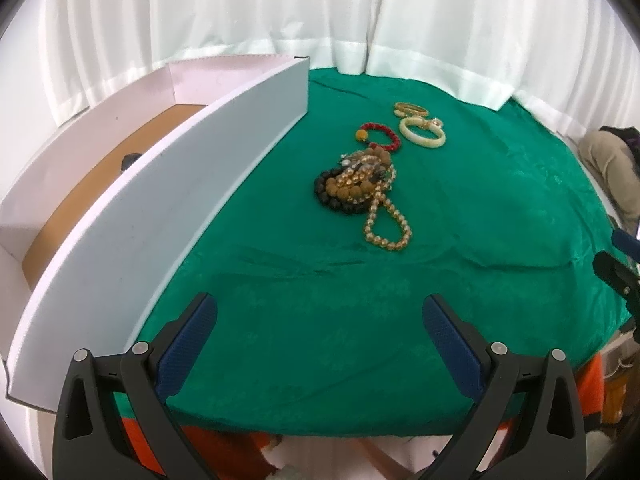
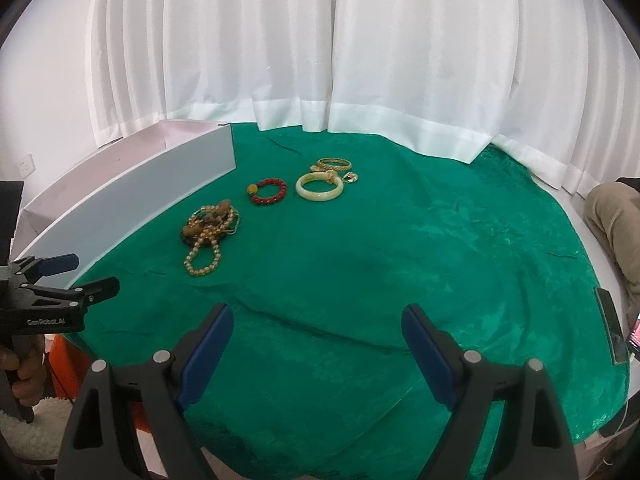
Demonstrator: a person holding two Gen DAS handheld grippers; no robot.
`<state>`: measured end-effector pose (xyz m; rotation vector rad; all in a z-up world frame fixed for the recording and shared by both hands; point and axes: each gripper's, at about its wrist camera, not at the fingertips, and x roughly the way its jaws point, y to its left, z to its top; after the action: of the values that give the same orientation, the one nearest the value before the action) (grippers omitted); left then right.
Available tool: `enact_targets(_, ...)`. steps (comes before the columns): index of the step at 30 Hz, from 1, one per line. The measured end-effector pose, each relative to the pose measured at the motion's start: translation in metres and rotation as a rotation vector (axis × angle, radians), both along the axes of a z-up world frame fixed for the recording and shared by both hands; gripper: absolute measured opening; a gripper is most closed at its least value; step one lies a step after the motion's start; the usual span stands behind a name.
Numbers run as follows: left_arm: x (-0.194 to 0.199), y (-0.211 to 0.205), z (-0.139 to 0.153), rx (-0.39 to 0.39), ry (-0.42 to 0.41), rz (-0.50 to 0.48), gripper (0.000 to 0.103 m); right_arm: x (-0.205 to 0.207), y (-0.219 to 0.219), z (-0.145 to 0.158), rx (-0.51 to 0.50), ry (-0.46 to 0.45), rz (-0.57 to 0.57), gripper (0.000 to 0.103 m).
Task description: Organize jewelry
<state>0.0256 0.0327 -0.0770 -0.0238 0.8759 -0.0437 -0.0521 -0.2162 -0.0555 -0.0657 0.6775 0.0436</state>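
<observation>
On the green cloth (image 1: 360,300) (image 2: 400,264) lies a tangled pile of beaded necklaces (image 1: 360,188) (image 2: 210,226), gold, brown and black. Behind it are a red bead bracelet (image 1: 380,136) (image 2: 269,191), a pale jade bangle (image 1: 422,133) (image 2: 319,187) and gold bangles (image 1: 410,109) (image 2: 334,164). A white box (image 1: 132,216) (image 2: 132,196) with a brown floor stands at the left. My left gripper (image 1: 318,316) (image 2: 90,274) is open near the box's front end. My right gripper (image 2: 316,328) is open over the cloth's near part, holding nothing.
White curtains (image 2: 320,60) hang behind the table. A person's tan trouser leg (image 2: 616,216) shows at the right edge. A dark phone-like object (image 2: 612,320) lies at the cloth's right edge. A hand (image 2: 24,376) grips the left tool's handle.
</observation>
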Motion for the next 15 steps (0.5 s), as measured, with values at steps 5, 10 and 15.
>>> enact_targets(5, -0.0006, 0.0000, -0.0007, 0.003, 0.004, 0.000, 0.102, 0.0008, 0.0012, -0.0025, 0.004, 0.013, 0.005, 0.088)
enact_targets(10, -0.0008, 0.0014, -0.0016, 0.002, 0.009, 0.005, 0.102, -0.0005, 0.0031, -0.0029, 0.010, 0.017, 0.012, 0.088)
enact_targets(15, -0.0007, 0.0027, -0.0037, 0.001, 0.017, 0.010, 0.102, -0.0005, 0.0048, -0.0031, 0.009, 0.020, 0.016, 0.088)
